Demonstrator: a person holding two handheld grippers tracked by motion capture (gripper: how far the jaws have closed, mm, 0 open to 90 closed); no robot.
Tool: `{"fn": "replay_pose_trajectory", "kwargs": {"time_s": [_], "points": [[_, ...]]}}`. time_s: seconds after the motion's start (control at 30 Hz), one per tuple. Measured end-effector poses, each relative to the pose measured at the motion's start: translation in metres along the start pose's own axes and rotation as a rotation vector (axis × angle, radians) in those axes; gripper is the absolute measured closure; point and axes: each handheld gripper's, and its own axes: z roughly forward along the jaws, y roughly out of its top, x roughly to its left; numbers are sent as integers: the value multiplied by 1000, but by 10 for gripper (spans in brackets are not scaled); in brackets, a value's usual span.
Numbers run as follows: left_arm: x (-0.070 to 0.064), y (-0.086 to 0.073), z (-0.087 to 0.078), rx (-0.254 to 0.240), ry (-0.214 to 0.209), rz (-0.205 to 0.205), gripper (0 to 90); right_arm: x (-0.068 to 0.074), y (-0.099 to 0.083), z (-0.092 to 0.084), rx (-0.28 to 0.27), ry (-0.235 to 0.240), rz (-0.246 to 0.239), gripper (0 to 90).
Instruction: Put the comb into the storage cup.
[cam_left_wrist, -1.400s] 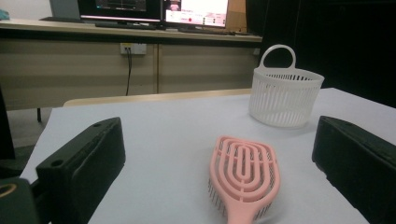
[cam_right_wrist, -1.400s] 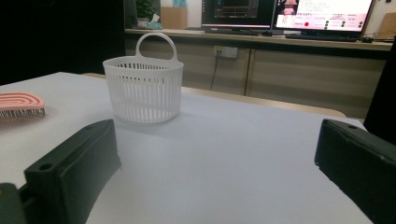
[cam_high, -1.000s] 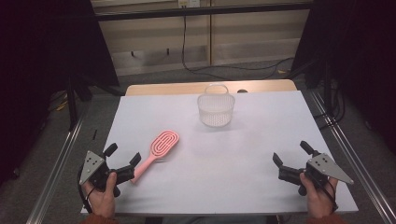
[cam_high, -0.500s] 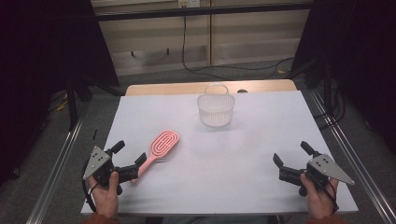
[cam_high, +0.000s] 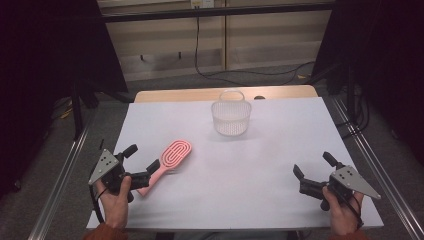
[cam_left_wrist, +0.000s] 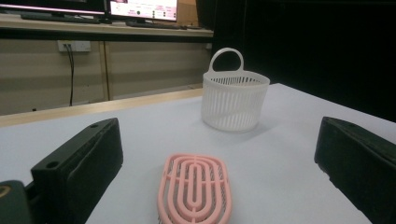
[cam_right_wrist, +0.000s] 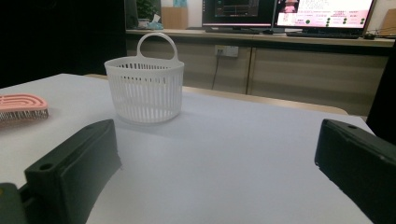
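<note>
A pink hairbrush (cam_high: 176, 154) lies on the white table, left of centre, with its handle pointing at the person's left hand. My left gripper (cam_high: 142, 157) is at that handle; its jaws have just been opening and stand wide. The brush head (cam_left_wrist: 195, 193) lies low between them, and neither pad touches it. Farther back stands a white slatted basket (cam_high: 231, 117) with a loop handle, seen as basket (cam_left_wrist: 236, 100) and basket (cam_right_wrist: 144, 91). My right gripper (cam_high: 312, 164) rests open near the front right, with nothing between its jaws. The brush (cam_right_wrist: 21, 105) shows at its far left.
The white table top (cam_high: 260, 170) has a wooden strip (cam_high: 190, 95) along its far edge. Metal rails (cam_high: 60, 180) run down both sides. A counter with monitors (cam_right_wrist: 322, 14) and a cable on the wall stand behind the table.
My left gripper has shifted slightly forward and right, closer along the brush handle. The right gripper, the brush and the basket have stayed put.
</note>
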Motion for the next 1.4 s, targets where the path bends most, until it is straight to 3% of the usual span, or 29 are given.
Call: {"fn": "replay_pose_trajectory", "kwargs": {"time_s": [0.03, 0.2, 0.3, 0.43, 0.57, 0.7, 0.83, 1.17, 1.4], "points": [[-2, 0, 4, 10, 0, 32, 14, 1, 0, 0, 1, 7, -4, 0], [1, 1, 8, 9, 2, 40, 16, 1, 0, 1, 4, 13, -7, 0], [4, 7, 9, -23, 0, 46, 15, 0, 0, 0, 2, 8, -4, 0], [5, 13, 13, -62, -43, 18, 14, 1, 0, 0, 1, 6, -3, 0], [6, 16, 19, -57, -30, 35, 15, 0, 0, 0, 2, 6, -3, 0], [9, 18, 27, -15, -12, 55, 27, 1, 0, 0, 5, 9, -2, 0], [11, 20, 36, -3, -20, 47, 26, 0, 0, 0, 4, 5, 3, 0], [11, 32, 56, -17, -40, 71, 23, 1, -1, 2, 12, 9, 0, 0], [15, 44, 67, -27, -26, 86, 21, 1, -1, 2, 10, 11, 1, 0]]}}
